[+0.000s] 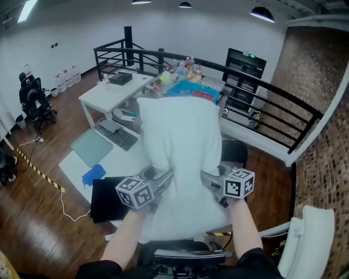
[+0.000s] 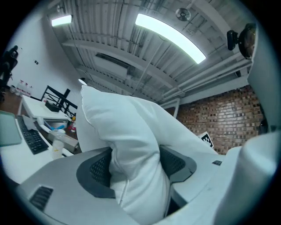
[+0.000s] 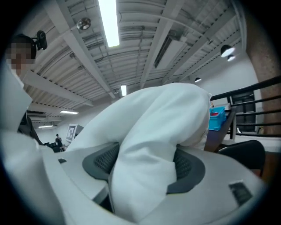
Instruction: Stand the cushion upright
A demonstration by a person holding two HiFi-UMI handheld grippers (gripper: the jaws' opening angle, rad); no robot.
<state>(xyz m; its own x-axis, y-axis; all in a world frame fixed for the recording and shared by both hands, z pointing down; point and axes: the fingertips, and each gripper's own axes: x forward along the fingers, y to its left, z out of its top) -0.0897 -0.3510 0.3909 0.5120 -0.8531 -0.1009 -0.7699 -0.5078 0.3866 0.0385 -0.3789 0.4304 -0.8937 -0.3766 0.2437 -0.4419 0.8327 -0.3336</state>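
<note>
- Cushion upright, raised over the tabletop.
- Left hand-held gripper grasps its left edge.
- Right hand-held gripper grasps its right edge.

A white desk carries a keyboard, a green mat and a black mat.

Bright, even light comes from ceiling strip lights and pendant lamps; shadows are soft. Both gripper views bulge fisheye-style with dark rounded corners; the head view bends at its edges. The strips glare white; the cushion is evenly lit
</note>
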